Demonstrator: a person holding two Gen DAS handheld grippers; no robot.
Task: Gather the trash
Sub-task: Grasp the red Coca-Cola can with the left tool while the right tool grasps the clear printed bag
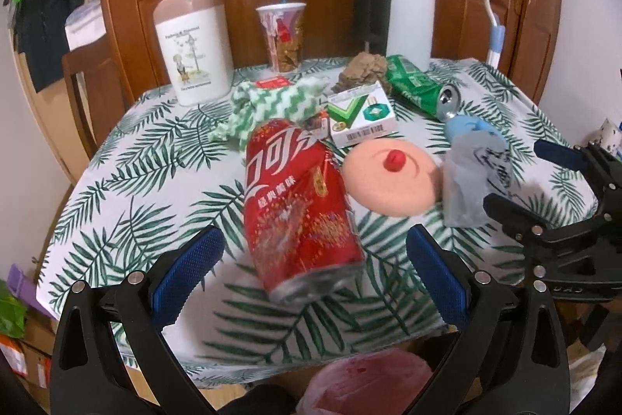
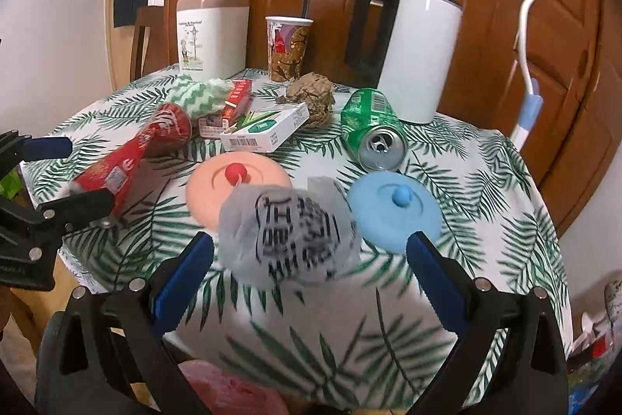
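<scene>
A dented red cola can (image 1: 299,209) sits between the open fingers of my left gripper (image 1: 311,259), blurred, its lower end off the table; no pad touches it. It also shows in the right wrist view (image 2: 132,154). A crumpled white wrapper with black print (image 2: 289,232) sits between the open fingers of my right gripper (image 2: 311,259), untouched; it shows in the left wrist view (image 1: 474,177) too. A green can (image 2: 373,131) lies on its side. A brown paper ball (image 2: 313,96) and a green-white box (image 2: 268,129) lie behind.
A pink lid (image 2: 217,189) and a blue lid (image 2: 392,209) lie on the leaf-print tablecloth (image 2: 486,189). A white kettle (image 2: 416,53), paper cup (image 2: 287,47), white canister (image 2: 212,30) and green-white cloth (image 2: 202,94) stand at the back. A pink bag (image 2: 233,391) is below the table's front edge.
</scene>
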